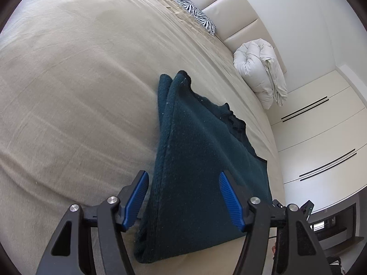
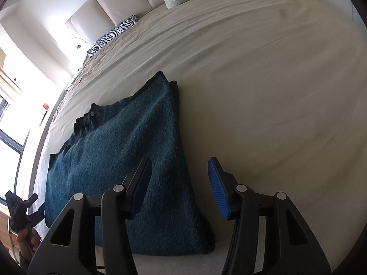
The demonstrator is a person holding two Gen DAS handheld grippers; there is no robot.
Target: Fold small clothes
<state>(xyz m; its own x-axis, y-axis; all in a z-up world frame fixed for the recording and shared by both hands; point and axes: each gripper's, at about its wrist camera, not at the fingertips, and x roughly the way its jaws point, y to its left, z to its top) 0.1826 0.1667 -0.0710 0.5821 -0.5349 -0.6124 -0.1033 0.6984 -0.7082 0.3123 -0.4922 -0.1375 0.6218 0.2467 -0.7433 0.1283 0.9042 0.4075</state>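
Note:
A dark teal knitted sweater (image 1: 206, 160) lies folded on the beige bed sheet (image 1: 80, 91). Its ribbed collar (image 1: 231, 116) shows at the right edge. My left gripper (image 1: 183, 176) hovers open over the sweater's near end, blue pads (image 1: 136, 197) apart and pressing on nothing. In the right wrist view the same sweater (image 2: 128, 151) lies on the left, collar (image 2: 88, 120) toward the window. My right gripper (image 2: 180, 162) is open above the sweater's near right edge, with one pad over the knit and the other pad (image 2: 218, 188) over bare sheet. A hand holding the left gripper (image 2: 20, 208) shows at lower left.
A zebra-print pillow (image 1: 195, 11) and a rolled white duvet (image 1: 261, 75) lie against the padded headboard (image 1: 240, 6). White wardrobe doors (image 1: 321, 137) stand beyond the bed's right side. A bright window (image 2: 9, 119) is on the left of the right wrist view.

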